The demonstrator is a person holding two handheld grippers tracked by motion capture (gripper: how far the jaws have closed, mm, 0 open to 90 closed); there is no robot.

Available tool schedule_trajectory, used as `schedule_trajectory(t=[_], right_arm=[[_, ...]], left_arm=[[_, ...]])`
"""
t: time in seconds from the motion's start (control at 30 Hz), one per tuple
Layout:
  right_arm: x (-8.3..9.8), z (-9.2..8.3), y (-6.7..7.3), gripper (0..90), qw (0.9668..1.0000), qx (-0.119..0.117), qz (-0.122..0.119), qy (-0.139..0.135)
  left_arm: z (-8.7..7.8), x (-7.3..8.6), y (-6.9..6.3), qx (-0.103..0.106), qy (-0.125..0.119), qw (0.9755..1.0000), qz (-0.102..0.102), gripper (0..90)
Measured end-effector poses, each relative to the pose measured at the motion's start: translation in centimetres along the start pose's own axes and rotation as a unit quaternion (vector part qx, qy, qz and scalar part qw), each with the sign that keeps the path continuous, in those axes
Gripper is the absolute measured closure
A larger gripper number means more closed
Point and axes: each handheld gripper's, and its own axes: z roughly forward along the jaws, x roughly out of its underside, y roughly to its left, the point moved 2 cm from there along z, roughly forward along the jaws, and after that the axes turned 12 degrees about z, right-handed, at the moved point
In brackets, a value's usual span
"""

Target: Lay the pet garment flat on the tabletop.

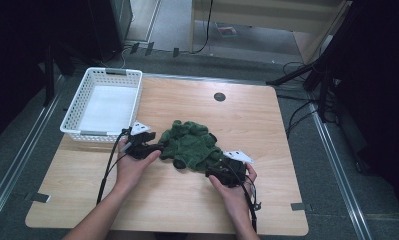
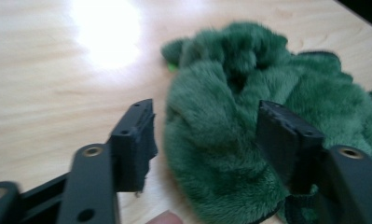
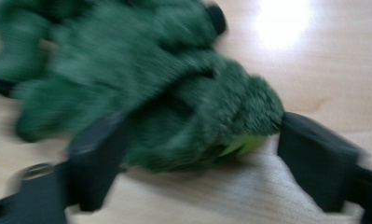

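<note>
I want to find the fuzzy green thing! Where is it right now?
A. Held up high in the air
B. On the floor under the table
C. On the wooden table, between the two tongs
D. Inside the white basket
C: the fuzzy green thing lies on the wooden table, with the left tongs at one end and the right tongs at the other, while the white basket has nothing green in it.

Plush: dark green furry fabric heap [image 1: 191, 145], black trim, small lime patch
Basket: white perforated plastic basket [image 1: 78, 107] beside plush
Table: pale wood-grain tabletop [image 1: 267, 130]
</note>
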Motion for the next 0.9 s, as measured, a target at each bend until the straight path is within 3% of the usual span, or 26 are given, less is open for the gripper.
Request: schedule_trajectory(t=[0.03, 0.07, 0.1, 0.13, 0.17, 0.2, 0.3, 0.37, 0.4, 0.43, 0.47, 0.5, 0.53, 0.57, 0.6, 0.63, 0.67, 0.7, 0.73, 0.77, 0.8, 0.87, 0.9], right_arm=[[0.0, 0.0, 0.0, 32.7, 1.0000, 0.000, 0.000, 0.000], [0.0, 0.4, -0.2, 49.5, 0.9999, 0.010, 0.004, -0.006], [-0.3, 0.5, -0.6, 73.8, 0.9998, 0.000, -0.001, -0.020], [-0.7, 0.5, -0.7, 79.6, 0.9996, -0.005, 0.001, -0.029], [-1.1, 0.4, -0.8, 82.2, 0.9993, -0.005, -0.001, -0.038], [-1.1, 0.4, -0.8, 82.2, 0.9993, -0.005, -0.001, -0.038], [-2.8, 0.2, -1.2, 84.9, 0.9978, -0.009, -0.011, -0.065], [-4.5, -0.1, -1.1, 85.2, 0.9956, -0.022, -0.022, -0.088], [-5.8, -0.2, -0.9, 85.3, 0.9935, -0.033, -0.032, -0.104], [-5.8, -0.2, -0.9, 85.3, 0.9935, -0.033, -0.032, -0.104], [-7.5, -0.3, -0.4, 85.3, 0.9911, -0.039, -0.044, -0.119], [-7.5, -0.3, -0.4, 85.3, 0.9911, -0.039, -0.044, -0.119], [-8.6, 0.0, 0.2, 79.7, 0.9896, -0.043, -0.060, -0.123], [-8.6, 0.0, 0.2, 79.7, 0.9896, -0.043, -0.060, -0.123], [-9.4, 0.7, 0.9, 62.2, 0.9904, -0.048, -0.075, -0.106], [-9.6, 0.9, 1.0, 56.3, 0.9909, -0.045, -0.076, -0.102], [-9.6, 0.9, 1.0, 56.3, 0.9909, -0.045, -0.076, -0.102], [-9.5, 0.8, 1.1, 45.9, 0.9920, -0.043, -0.067, -0.097], [-9.5, 0.8, 1.1, 45.9, 0.9920, -0.043, -0.067, -0.097], [-9.3, 0.5, 1.1, 42.3, 0.9924, -0.047, -0.061, -0.096], [-8.8, 0.0, 1.0, 40.1, 0.9922, -0.052, -0.059, -0.097], [-8.0, -0.7, 0.7, 35.2, 0.9926, -0.049, -0.061, -0.093], [-7.4, -1.1, 0.5, 34.5, 0.9928, -0.048, -0.061, -0.091]], left_arm=[[0.0, 0.0, 0.0, 0.000, 0.000, 1.0000, 0.000, 45.3], [0.4, 0.2, -0.3, -0.005, 0.013, 0.9997, 0.017, 45.3], [0.7, 0.4, -0.5, -0.006, 0.025, 0.9993, 0.028, 63.3], [1.0, 0.7, -0.7, -0.003, 0.040, 0.9984, 0.039, 74.2], [1.1, 1.2, -0.9, 0.023, 0.059, 0.9967, 0.051, 84.5], [1.1, 1.2, -0.9, 0.023, 0.059, 0.9967, 0.051, 88.2], [-0.1, 1.5, -1.6, 0.069, 0.054, 0.9946, 0.055, 89.5], [-1.4, 1.6, -2.7, 0.100, 0.048, 0.9913, 0.071, 89.8], [-2.8, 1.9, -4.0, 0.136, 0.035, 0.9869, 0.079, 89.8], [-2.8, 1.9, -4.0, 0.136, 0.035, 0.9869, 0.079, 89.8], [-3.6, 2.2, -4.9, 0.160, 0.028, 0.9832, 0.082, 89.7], [-4.0, 2.4, -5.5, 0.173, 0.026, 0.9808, 0.086, 89.7], [-4.3, 2.7, -6.3, 0.193, 0.023, 0.9767, 0.092, 87.3], [-4.6, 3.0, -7.0, 0.216, 0.017, 0.9716, 0.096, 87.3], [-4.8, 3.1, -7.6, 0.238, 0.010, 0.9663, 0.097, 68.1], [-5.3, 3.3, -8.1, 0.277, -0.005, 0.9544, 0.111, 59.1], [-5.3, 3.3, -8.1, 0.277, -0.005, 0.9544, 0.111, 53.4], [-5.8, 3.1, -7.6, 0.257, -0.024, 0.9590, 0.117, 49.3], [-5.8, 3.1, -7.6, 0.257, -0.024, 0.9590, 0.117, 47.1], [-6.0, 2.9, -6.7, 0.243, -0.037, 0.9641, 0.100, 47.1], [-6.0, 2.7, -6.1, 0.234, -0.043, 0.9675, 0.086, 46.4], [-5.9, 2.0, -4.3, 0.195, -0.053, 0.9782, 0.049, 43.7], [-5.7, 1.7, -3.5, 0.181, -0.057, 0.9814, 0.030, 42.7]])
